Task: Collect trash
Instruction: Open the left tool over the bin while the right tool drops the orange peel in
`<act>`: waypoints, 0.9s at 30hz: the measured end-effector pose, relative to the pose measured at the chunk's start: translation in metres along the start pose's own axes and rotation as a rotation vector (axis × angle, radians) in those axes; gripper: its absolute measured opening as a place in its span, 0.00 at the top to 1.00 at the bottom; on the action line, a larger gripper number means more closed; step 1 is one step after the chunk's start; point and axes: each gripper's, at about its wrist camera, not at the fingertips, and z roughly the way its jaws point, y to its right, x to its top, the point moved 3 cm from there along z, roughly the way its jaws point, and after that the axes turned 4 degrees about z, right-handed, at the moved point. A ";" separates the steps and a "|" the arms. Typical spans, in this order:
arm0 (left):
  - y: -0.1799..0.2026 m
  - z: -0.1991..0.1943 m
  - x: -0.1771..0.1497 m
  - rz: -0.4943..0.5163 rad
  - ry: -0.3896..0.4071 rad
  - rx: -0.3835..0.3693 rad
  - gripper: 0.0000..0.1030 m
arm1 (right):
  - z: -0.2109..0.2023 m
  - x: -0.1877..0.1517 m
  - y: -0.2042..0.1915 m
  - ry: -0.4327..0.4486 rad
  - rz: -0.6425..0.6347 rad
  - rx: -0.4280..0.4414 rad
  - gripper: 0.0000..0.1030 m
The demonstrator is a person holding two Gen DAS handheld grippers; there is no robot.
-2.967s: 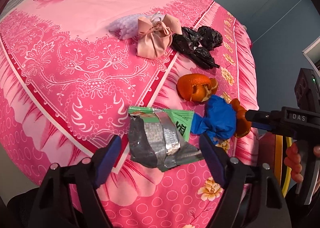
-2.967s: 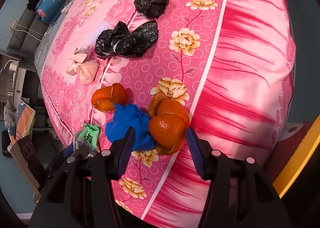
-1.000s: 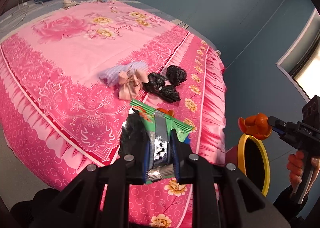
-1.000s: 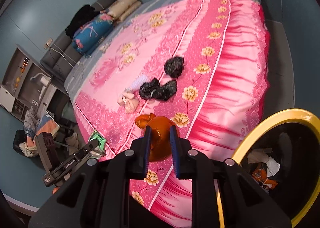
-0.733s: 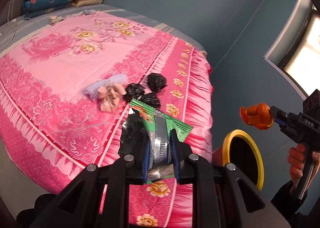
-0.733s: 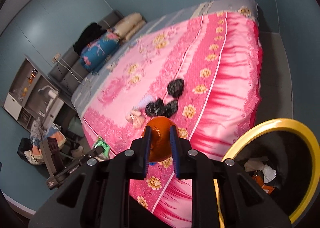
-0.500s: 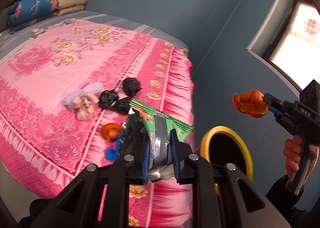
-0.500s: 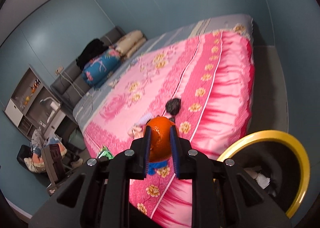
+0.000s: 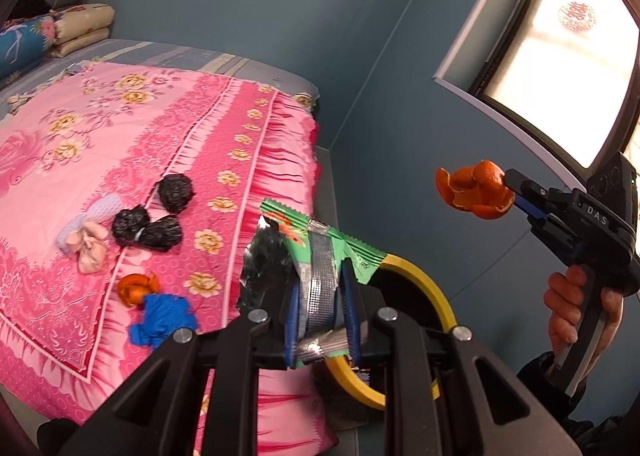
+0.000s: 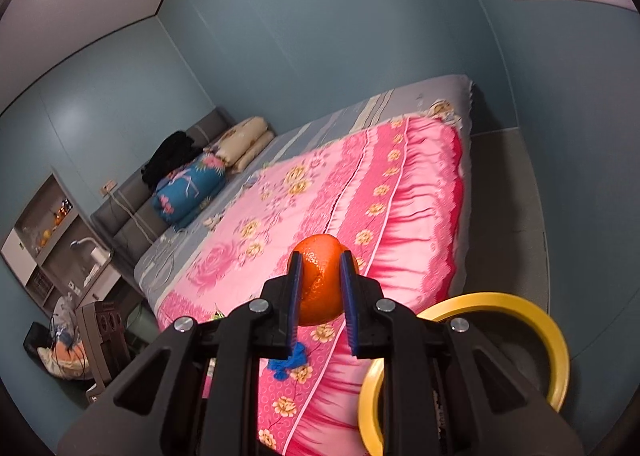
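My left gripper is shut on a green and silver snack wrapper and holds it in the air beside the bed, above the near rim of a yellow-rimmed black trash bin. My right gripper is shut on an orange peel, held high above the floor; the same peel shows in the left wrist view, up and right of the bin. The bin rim lies low right in the right wrist view.
On the pink floral bed lie another orange peel, a blue crumpled scrap, black bags, a black ball and a pink tied bag. Blue walls and a window stand behind.
Both grippers have lifted off the bed with their loads and swung towards the bin. The bed has dropped lower and farther away in both views.
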 end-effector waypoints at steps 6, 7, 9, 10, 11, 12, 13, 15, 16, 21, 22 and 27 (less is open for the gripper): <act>0.036 0.020 -0.002 0.050 -0.034 -0.044 0.83 | -0.025 0.008 0.016 0.063 0.017 -0.015 0.99; 0.041 0.023 -0.003 0.058 -0.041 -0.048 0.83 | -0.028 0.009 0.019 0.073 0.015 -0.031 0.99; 0.051 0.033 -0.007 0.074 -0.063 -0.058 0.83 | -0.034 0.012 0.029 0.093 0.028 -0.076 0.99; 0.056 0.040 -0.009 0.082 -0.077 -0.063 0.83 | -0.035 0.012 0.031 0.092 0.035 -0.076 0.99; 0.062 0.048 -0.012 0.093 -0.094 -0.069 0.83 | -0.036 0.013 0.034 0.091 0.040 -0.076 0.99; 0.066 0.052 -0.014 0.102 -0.106 -0.071 0.83 | -0.037 0.013 0.038 0.093 0.047 -0.076 0.99; 0.073 0.059 -0.017 0.119 -0.121 -0.072 0.83 | -0.039 0.014 0.041 0.096 0.050 -0.078 0.99; 0.084 0.071 -0.023 0.156 -0.147 -0.067 0.83 | -0.042 0.016 0.045 0.100 0.058 -0.069 0.99; 0.088 0.078 -0.026 0.168 -0.161 -0.065 0.83 | -0.044 0.016 0.047 0.106 0.061 -0.062 0.99; 0.103 0.106 -0.036 0.184 -0.217 -0.089 0.76 | -0.054 0.018 0.047 0.139 0.050 -0.044 0.98; 0.104 0.108 -0.037 0.187 -0.220 -0.086 0.68 | -0.057 0.019 0.047 0.147 0.049 -0.038 0.98; 0.102 0.113 -0.041 0.176 -0.223 -0.092 0.38 | -0.061 0.020 0.052 0.163 0.047 -0.049 0.98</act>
